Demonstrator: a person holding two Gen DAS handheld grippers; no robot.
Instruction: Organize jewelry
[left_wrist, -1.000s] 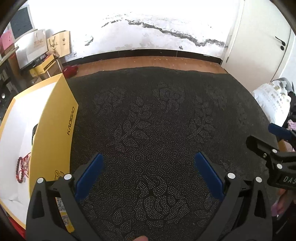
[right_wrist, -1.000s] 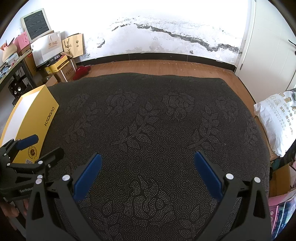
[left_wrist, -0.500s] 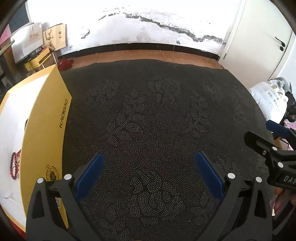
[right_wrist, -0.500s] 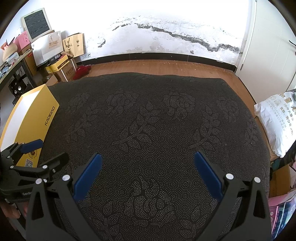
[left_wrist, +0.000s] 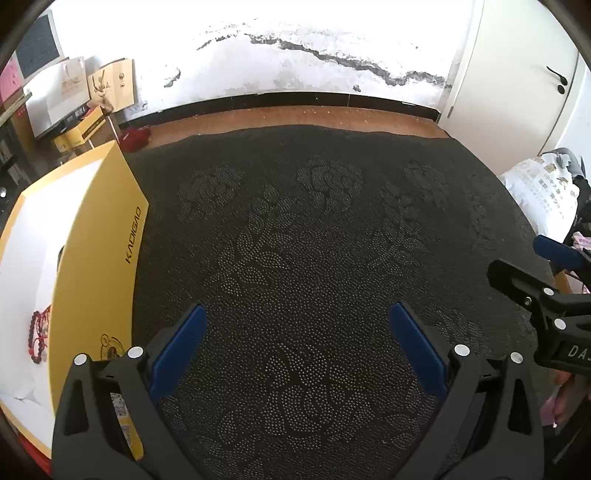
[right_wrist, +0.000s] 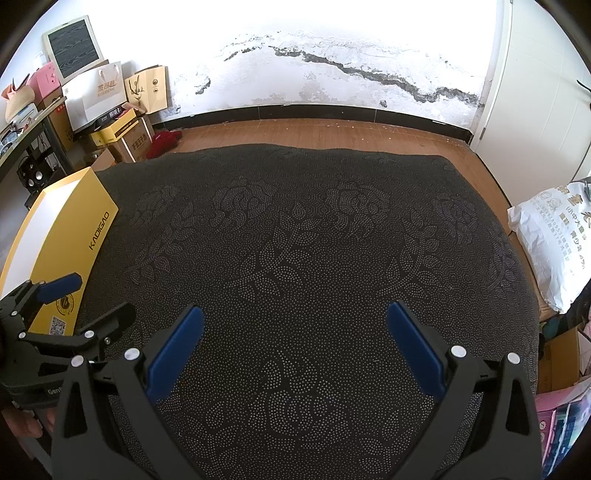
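Observation:
A yellow box with a white inside stands at the left edge of the dark patterned cloth. Red bead bracelets lie inside it, partly hidden by its yellow wall. My left gripper is open and empty above the cloth, right of the box. My right gripper is open and empty above the cloth's middle. The box also shows in the right wrist view, where the left gripper sits at lower left. The right gripper shows at the right edge of the left wrist view.
A wooden floor and cracked white wall lie beyond the cloth. Bags and cartons stack at the back left. A white sack lies at the right. A white door is at the back right.
The left gripper has drawn back and turned slightly right, so the yellow box sits further left in its view. The right gripper has hardly moved. Both stay open.

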